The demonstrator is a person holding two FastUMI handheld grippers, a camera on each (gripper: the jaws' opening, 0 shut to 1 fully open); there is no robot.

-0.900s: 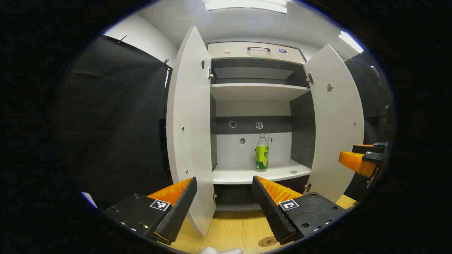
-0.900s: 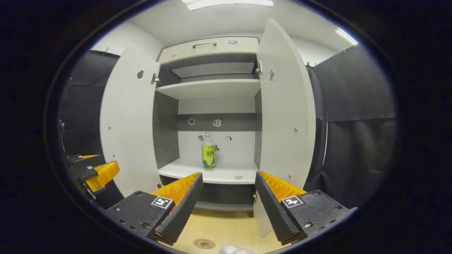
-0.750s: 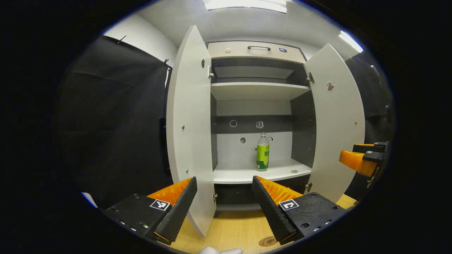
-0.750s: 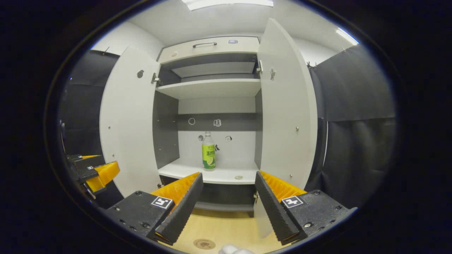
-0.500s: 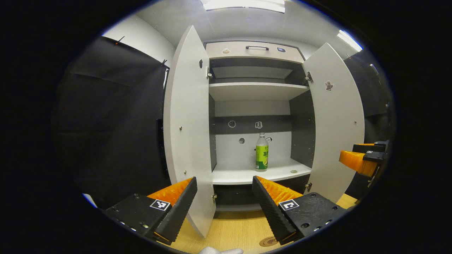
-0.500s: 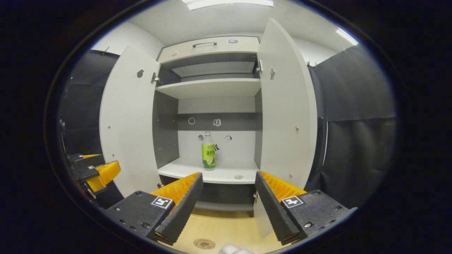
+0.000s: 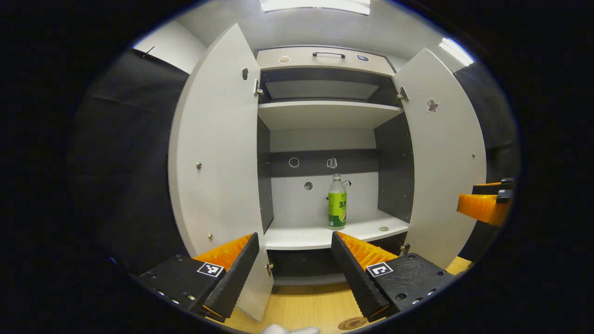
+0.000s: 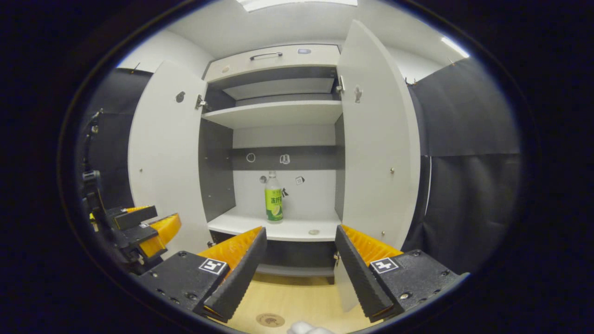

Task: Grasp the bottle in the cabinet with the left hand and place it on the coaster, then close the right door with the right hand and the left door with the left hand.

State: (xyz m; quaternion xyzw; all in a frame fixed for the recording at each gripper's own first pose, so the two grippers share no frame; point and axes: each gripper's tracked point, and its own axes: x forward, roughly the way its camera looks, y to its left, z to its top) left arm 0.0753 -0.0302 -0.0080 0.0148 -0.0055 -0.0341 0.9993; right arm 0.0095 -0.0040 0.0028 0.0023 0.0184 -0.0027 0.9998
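Observation:
A clear bottle [image 7: 337,203] [image 8: 274,197] with a green label stands upright on the lower shelf [image 7: 320,235] of a white cabinet. Both doors hang open: the left door [image 7: 216,153] [image 8: 164,157] and the right door [image 7: 441,153] [image 8: 376,148]. A round brown coaster [image 7: 352,323] [image 8: 270,319] lies on the wooden table in front. My left gripper [image 7: 294,260] is open and empty, well short of the shelf. My right gripper [image 8: 299,257] is open and empty too. Each gripper shows at the edge of the other's view, the right gripper [image 7: 485,204] and the left gripper [image 8: 144,229].
A small round disc [image 7: 384,228] [image 8: 314,232] lies on the lower shelf to the right of the bottle. An upper shelf [image 7: 325,113] and a top drawer with a handle [image 7: 328,54] sit above. Black cloth walls flank the cabinet. A white-gloved fingertip [image 7: 287,330] peeks in below.
My left gripper has shifted right and forward, so the left door now shows more of its face and the bottle sits nearer centre. It has advanced in the right gripper view. The right gripper barely moved.

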